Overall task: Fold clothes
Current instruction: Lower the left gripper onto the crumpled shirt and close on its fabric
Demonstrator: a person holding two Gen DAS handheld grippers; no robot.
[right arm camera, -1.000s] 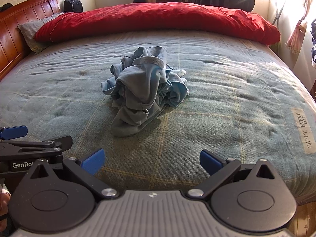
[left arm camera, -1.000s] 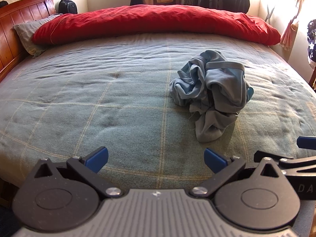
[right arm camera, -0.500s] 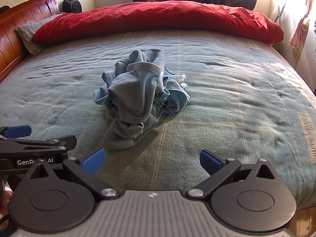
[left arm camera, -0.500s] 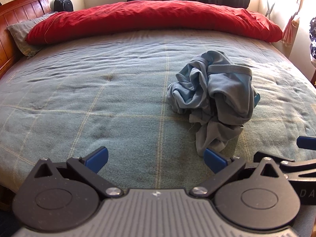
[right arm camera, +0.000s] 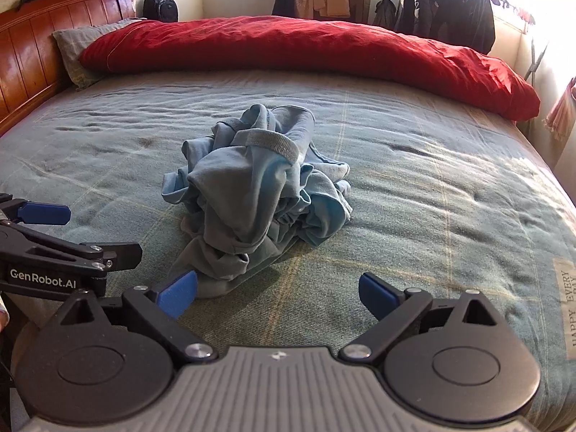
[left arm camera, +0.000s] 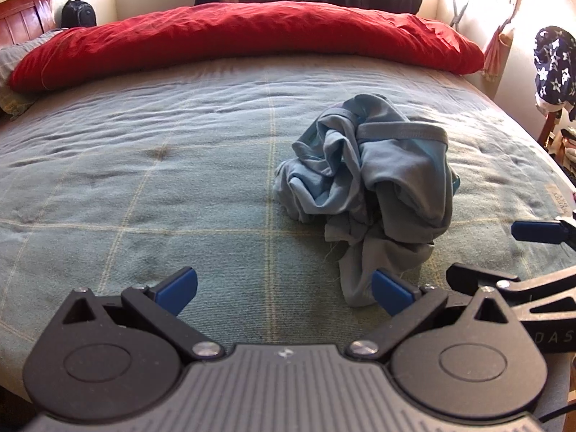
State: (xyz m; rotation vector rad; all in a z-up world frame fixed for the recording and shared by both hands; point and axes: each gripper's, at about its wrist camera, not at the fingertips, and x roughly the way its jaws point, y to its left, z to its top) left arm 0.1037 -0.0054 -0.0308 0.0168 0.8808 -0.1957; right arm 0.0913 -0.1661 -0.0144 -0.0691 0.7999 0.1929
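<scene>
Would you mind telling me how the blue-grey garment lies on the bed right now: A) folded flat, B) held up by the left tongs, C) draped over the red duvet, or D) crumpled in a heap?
D: the blue-grey garment sits bunched in a heap on the green bedspread, with both tongs open and holding nothing.

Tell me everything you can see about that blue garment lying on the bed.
The garment is a crumpled heap of soft, thin-looking grey-blue fabric, brighter blue in its inner folds. A ribbed band arches across its top. It is not folded or spread at all. It sits on the green checked bedspread, one tail trailing toward the cameras. Both the left gripper and the right gripper are open, holding nothing.
</scene>
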